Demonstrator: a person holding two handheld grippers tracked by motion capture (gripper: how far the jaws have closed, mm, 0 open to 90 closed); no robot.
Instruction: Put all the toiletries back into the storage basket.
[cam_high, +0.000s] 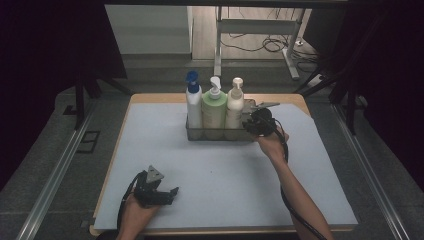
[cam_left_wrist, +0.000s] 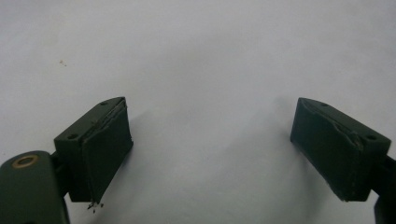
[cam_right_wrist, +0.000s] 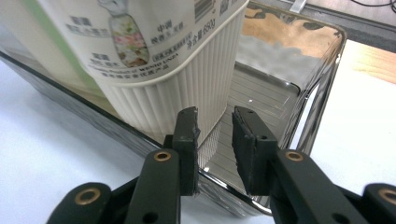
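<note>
A shiny metal tray (cam_high: 220, 135) stands at the back middle of the table and holds three pump bottles: a white one with a blue pump (cam_high: 193, 105), a green one (cam_high: 214, 111) and a cream one (cam_high: 234, 107). My right gripper (cam_high: 251, 125) is at the tray's right end, next to the cream bottle (cam_right_wrist: 154, 70). Its jaws stand a little apart (cam_right_wrist: 215, 128) over the tray's rim (cam_right_wrist: 299, 60), with nothing pressed between the pads. My left gripper (cam_high: 170, 192) rests low near the front left, jaws wide open (cam_left_wrist: 210, 126) above the bare white cover.
A pale sheet (cam_high: 210, 170) covers the wooden table (cam_high: 150, 96). The right end of the tray floor (cam_right_wrist: 266, 93) holds nothing. A desk frame and cables (cam_high: 265, 42) stand on the floor behind the table.
</note>
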